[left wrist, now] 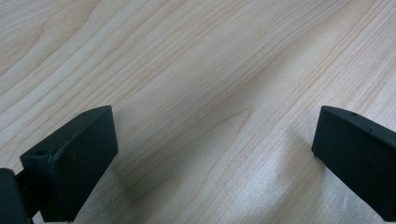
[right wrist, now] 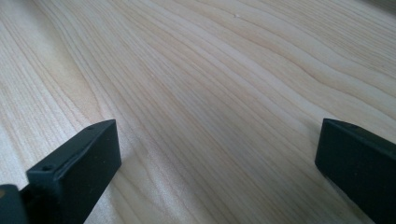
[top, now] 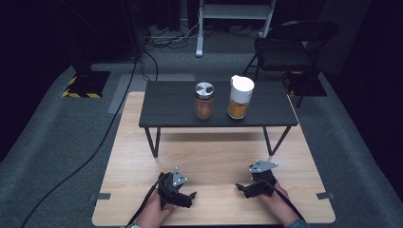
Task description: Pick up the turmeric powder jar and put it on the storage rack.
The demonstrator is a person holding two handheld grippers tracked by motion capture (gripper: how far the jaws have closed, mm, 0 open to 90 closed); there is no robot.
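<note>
High view: left gripper [top: 191,194] and right gripper [top: 239,186] are resting low on the pale wooden counter [top: 214,156], well apart from the steel-lidded glass jar [top: 204,100] & white-lidded glass jar [top: 239,97] on the dark low shelf [top: 171,107].

Left gripper view: jaws are gaping wide, w/ bare wood between.

Right gripper view: jaws are likewise spread wide, nothing held.

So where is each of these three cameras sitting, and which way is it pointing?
High view: above the person's side, looking forward and down at the wooden table, two jars on a dark shelf, both hands and grippers.
Left gripper view: rides the left gripper, facing bare wood between open fingers.
Right gripper view: rides the right gripper, likewise between open fingers.
Both gripper views share the same wooden tabletop.
</note>
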